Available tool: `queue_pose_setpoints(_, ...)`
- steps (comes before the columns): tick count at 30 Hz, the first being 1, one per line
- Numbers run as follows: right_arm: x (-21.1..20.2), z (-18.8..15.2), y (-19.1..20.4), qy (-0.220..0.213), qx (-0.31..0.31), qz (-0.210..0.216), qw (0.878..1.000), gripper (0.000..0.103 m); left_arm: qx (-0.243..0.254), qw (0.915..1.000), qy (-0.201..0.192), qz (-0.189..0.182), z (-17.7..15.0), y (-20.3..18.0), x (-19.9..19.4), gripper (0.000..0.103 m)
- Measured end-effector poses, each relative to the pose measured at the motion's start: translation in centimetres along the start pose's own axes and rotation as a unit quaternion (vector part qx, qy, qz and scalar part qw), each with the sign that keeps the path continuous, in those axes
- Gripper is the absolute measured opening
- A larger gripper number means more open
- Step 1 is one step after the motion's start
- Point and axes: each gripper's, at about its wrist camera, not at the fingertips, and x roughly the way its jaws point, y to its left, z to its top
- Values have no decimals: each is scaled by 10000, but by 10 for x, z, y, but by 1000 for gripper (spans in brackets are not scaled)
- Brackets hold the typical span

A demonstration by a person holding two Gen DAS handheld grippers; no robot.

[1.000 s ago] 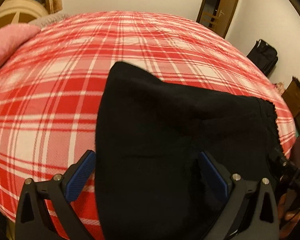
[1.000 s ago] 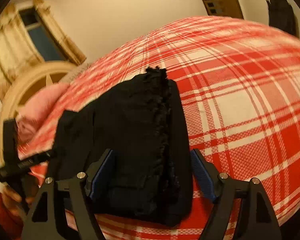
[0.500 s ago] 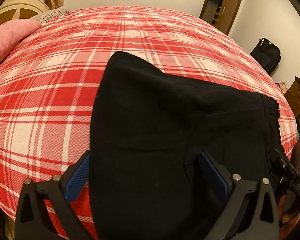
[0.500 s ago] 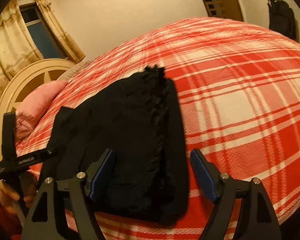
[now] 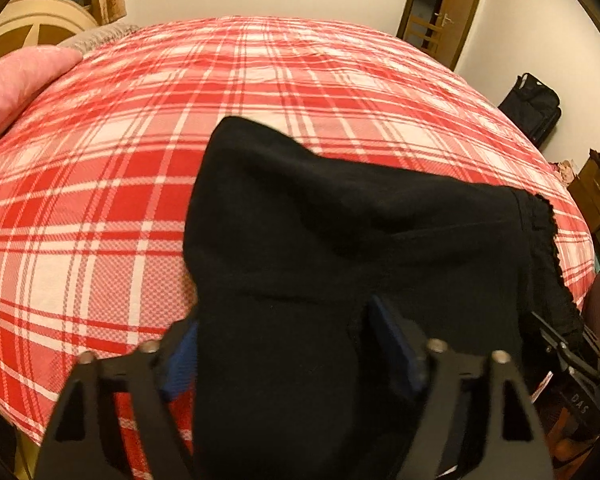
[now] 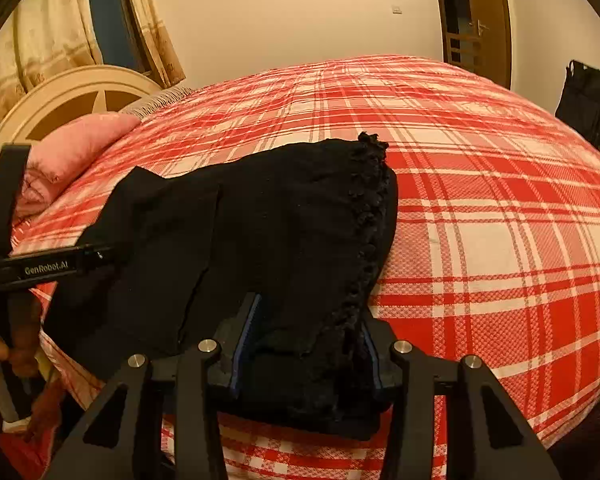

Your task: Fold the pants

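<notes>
The black pants [image 5: 340, 248] lie folded on the red plaid bed near its front edge, and also show in the right wrist view [image 6: 260, 232]. My left gripper [image 5: 288, 344] has its blue pads closed in on the near left end of the pants. My right gripper [image 6: 306, 350] is closed on the near right end, by the lacy waistband [image 6: 370, 216]. The cloth hides both grippers' fingertips. The left gripper also shows at the left of the right wrist view [image 6: 52, 266].
The red plaid bedspread [image 5: 180, 120] covers the bed. A pink pillow [image 5: 16, 84] and a round headboard [image 6: 72, 96] are at the left. A black bag [image 5: 534, 106] and a door [image 5: 444, 12] stand at the far right.
Both grippers' jaws have narrowed onto the near edge of the pants. The pants' near edge has bunched between them.
</notes>
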Motion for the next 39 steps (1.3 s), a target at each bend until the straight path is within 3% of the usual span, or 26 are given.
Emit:
queue_pose_setpoints(2,1,0,-5,16,149,85,9999,47,38,10000,-43,29,1,-1,-2,60)
queue_pose_setpoints(3,1,0,-7,20,235,142,9996,48,42,9998,-74,166,1,-1,-3,48)
queue_pose_setpoints(12,7,-1,-19,68,624,472,9969,57,-441,9981,-158,-392,-2,26,-3,45)
queue_pose_setpoints(14,7,-1,-26,75,794,651,9947,59,-699,9957,-141,-586,-3,39,-2,59)
queue_pose_setpoints(18,8,-2,-29,-10,929,729,9930,62,-1085,9902,-178,-857,-6,62,-6,74)
queue_pose_setpoints(20,9,-3,-28,-35,914,731,9931,65,-1041,9915,-198,-751,-5,61,-5,77)
queue_pose_setpoints(23,12,-2,-19,-14,700,715,9950,79,-883,9933,-196,-725,-3,49,0,92)
queue_pose_setpoints(26,14,-2,-10,8,485,554,9973,81,-559,9970,-183,-494,-4,33,4,94)
queue_pose_setpoints(29,13,-1,-11,12,515,547,9972,80,-465,9970,-197,-591,-4,30,3,71)
queue_pose_setpoints(30,11,-1,-12,13,561,560,9969,77,-469,9968,-189,-626,-3,30,2,60)
queue_pose_setpoints(32,9,0,-16,41,631,437,9970,58,-577,9959,-163,-684,-2,35,1,44)
queue_pose_setpoints(33,8,1,-19,74,658,511,9965,56,-704,9946,-148,-744,-1,40,0,35)
queue_pose_setpoints(36,5,3,-18,131,620,573,9963,50,-927,9911,-134,-941,-2,47,1,28)
queue_pose_setpoints(39,5,2,-14,142,581,519,9969,48,-750,9934,-198,-847,-4,40,-1,24)
